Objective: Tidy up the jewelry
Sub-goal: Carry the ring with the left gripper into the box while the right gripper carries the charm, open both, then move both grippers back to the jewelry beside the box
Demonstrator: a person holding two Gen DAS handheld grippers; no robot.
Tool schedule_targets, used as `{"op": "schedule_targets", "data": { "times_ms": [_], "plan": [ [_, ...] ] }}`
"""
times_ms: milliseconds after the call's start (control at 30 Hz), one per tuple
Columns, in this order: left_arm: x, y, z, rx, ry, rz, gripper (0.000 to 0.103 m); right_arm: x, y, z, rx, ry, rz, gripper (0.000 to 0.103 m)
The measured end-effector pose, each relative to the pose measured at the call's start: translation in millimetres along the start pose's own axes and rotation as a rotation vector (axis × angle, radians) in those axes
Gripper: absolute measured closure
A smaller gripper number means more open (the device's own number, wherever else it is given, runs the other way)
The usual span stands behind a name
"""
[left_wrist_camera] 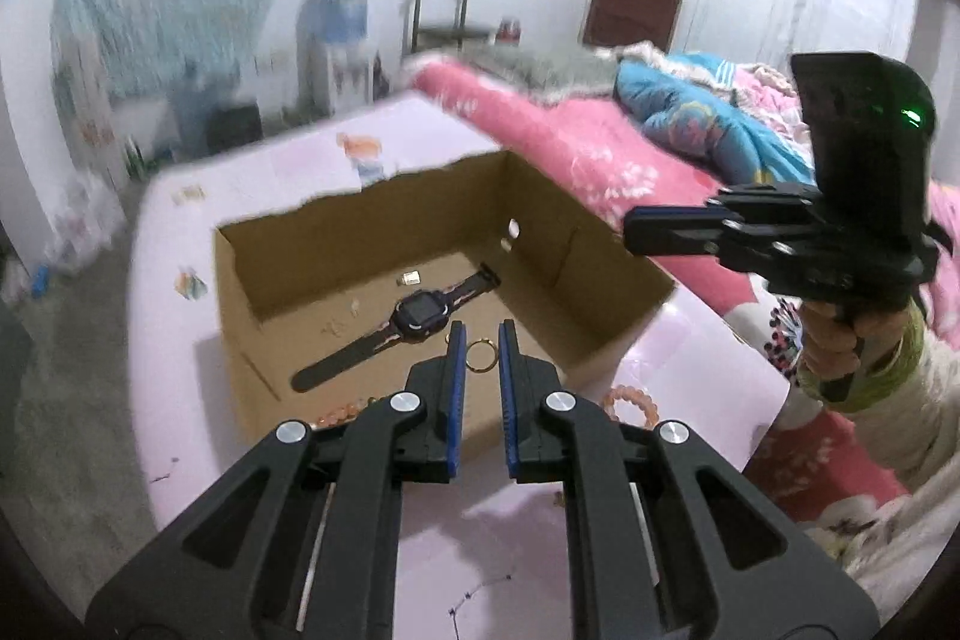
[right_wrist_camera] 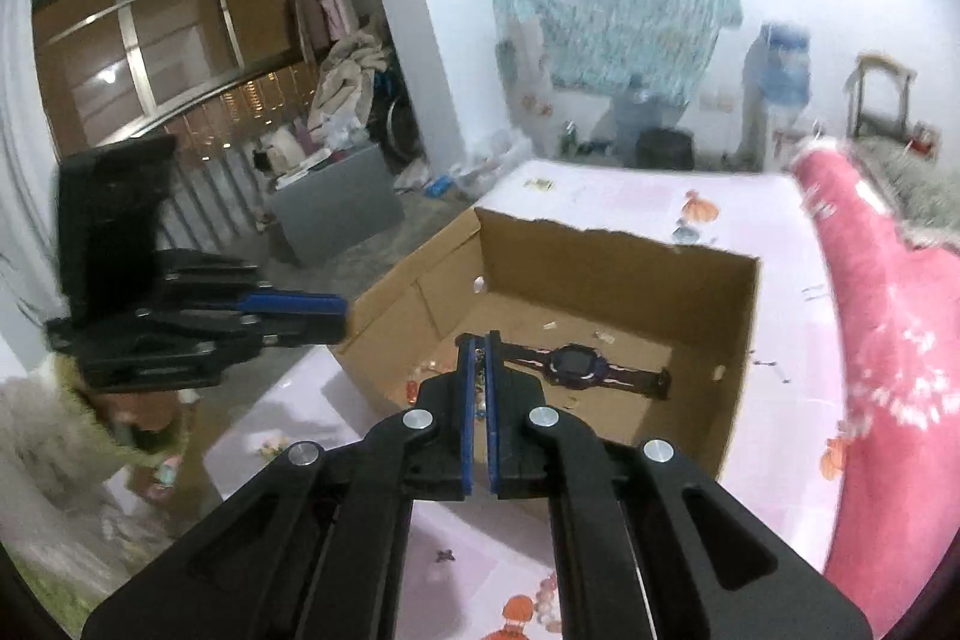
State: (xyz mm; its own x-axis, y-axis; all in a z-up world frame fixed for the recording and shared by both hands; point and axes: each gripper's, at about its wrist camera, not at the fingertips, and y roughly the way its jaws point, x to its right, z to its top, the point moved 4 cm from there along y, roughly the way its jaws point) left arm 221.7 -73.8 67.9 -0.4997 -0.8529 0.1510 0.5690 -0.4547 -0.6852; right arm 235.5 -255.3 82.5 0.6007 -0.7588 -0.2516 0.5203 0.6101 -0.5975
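Observation:
An open cardboard box (left_wrist_camera: 606,280) stands on a pink-clothed table (left_wrist_camera: 420,550). In it lie a dark smartwatch (left_wrist_camera: 414,316), a gold ring (left_wrist_camera: 482,355) and small bits. My left gripper (left_wrist_camera: 482,331) is open above the box's near side, with the ring showing between its fingers. A pink bead bracelet (left_wrist_camera: 630,403) lies by the box's near wall. My right gripper (right_wrist_camera: 479,343) is nearly shut on a small chain-like piece (right_wrist_camera: 479,358) above the box (right_wrist_camera: 738,340); the watch (right_wrist_camera: 576,361) lies just beyond. Each gripper shows in the other's view.
A pink quilt (left_wrist_camera: 600,148) and blue jacket (left_wrist_camera: 708,112) lie on the bed to the right of the table. A bead bracelet (right_wrist_camera: 549,598) lies on the table in front of the box. The floor drops off to the left (left_wrist_camera: 66,400).

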Motion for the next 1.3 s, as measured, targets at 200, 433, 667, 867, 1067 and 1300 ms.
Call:
{"op": "schedule_targets", "data": {
  "times_ms": [200,433,667,867,1067,1300],
  "plan": [
    [-44.1,97.8,13.2,-0.31,-0.122,-0.065,0.093,37.2,60.5,3.8,-0.256,0.084,0.012,0.1],
    [-69.1,152.7,3.4,-0.493,-0.257,-0.08,0.093,54.4,108.1,-15.7,-0.479,0.1,-0.003,0.1],
    [-78.1,179.8,-0.4,-0.576,-0.308,-0.06,0.093,59.2,119.5,-20.4,-0.543,0.097,-0.006,0.098],
    [-82.1,188.3,-3.1,-0.594,-0.337,-0.072,0.084,63.3,114.6,-17.9,-0.531,0.115,-0.01,0.097],
    [-86.3,179.4,5.3,-0.544,-0.355,-0.079,0.08,66.1,105.7,-10.7,-0.49,0.126,-0.018,0.08],
    [-84.5,147.8,22.7,-0.442,-0.322,-0.052,0.077,69.4,86.8,-0.2,-0.427,0.161,-0.034,0.072]
  ]
}}
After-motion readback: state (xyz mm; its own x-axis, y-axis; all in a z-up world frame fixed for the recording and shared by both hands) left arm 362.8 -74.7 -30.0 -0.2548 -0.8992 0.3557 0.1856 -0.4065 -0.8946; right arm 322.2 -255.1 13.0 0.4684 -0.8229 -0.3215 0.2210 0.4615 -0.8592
